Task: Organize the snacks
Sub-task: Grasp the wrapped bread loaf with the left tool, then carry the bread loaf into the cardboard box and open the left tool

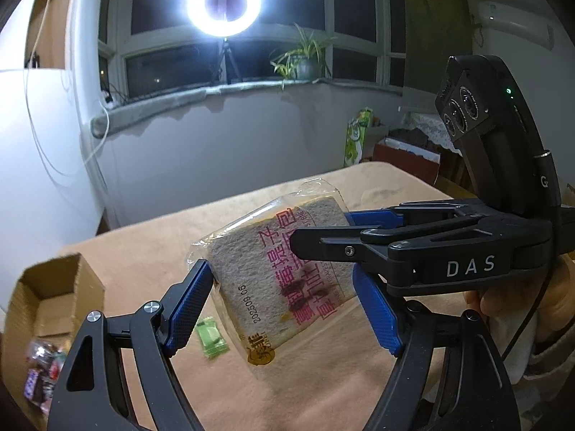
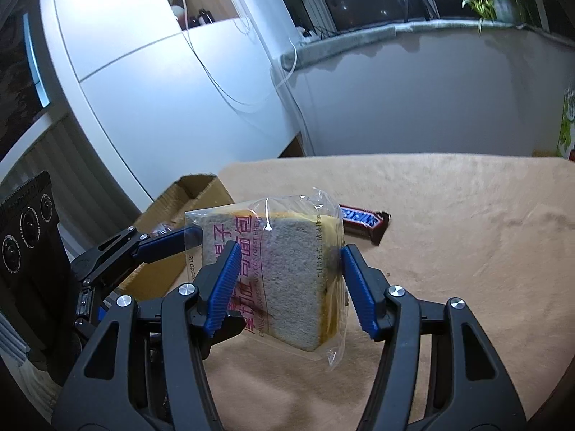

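A wrapped slice of toast bread in clear plastic with pink print is held in the air over the tan table. My right gripper is shut on the bread, pads on both sides. My left gripper stands around the same packet; its left pad touches the packet's edge, the right pad looks a little apart. In the left wrist view the right gripper comes in from the right. A Snickers bar lies on the table behind the bread. A green candy lies below it.
An open cardboard box sits at the table's left edge with several wrapped snacks inside; it also shows in the right wrist view. A white cabinet stands to the left. A ring light and a plant are at the window.
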{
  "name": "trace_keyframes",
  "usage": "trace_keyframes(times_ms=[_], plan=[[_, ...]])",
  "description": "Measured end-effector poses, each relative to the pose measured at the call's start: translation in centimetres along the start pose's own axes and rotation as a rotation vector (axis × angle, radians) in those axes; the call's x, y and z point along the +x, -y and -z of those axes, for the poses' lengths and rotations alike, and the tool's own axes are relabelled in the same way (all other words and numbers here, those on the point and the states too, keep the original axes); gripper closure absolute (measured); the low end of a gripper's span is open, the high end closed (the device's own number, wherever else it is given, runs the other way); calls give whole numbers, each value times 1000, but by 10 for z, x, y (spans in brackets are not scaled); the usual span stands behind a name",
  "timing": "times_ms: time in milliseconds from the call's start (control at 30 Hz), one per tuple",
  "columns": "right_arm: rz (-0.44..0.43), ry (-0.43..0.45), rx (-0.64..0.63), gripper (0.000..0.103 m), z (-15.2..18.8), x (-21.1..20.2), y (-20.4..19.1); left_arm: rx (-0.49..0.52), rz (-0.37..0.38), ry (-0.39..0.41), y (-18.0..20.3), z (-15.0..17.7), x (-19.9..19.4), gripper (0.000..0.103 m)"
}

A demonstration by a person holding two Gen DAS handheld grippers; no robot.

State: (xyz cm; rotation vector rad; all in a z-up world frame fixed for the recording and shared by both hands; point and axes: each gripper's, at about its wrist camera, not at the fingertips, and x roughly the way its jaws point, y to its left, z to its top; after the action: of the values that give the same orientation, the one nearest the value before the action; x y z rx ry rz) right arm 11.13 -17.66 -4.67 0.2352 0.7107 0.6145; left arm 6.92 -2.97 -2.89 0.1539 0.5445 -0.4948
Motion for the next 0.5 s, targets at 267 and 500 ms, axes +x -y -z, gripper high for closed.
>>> trace_keyframes(times_ms=[267,500], plan=[[4,37,-47,42,-7,-20,-26,0,-12,58,-1,-4,-29,23],[-5,33,-96,42,-9,-19,-59,-28,-39,90,-14,5,-53,23]])
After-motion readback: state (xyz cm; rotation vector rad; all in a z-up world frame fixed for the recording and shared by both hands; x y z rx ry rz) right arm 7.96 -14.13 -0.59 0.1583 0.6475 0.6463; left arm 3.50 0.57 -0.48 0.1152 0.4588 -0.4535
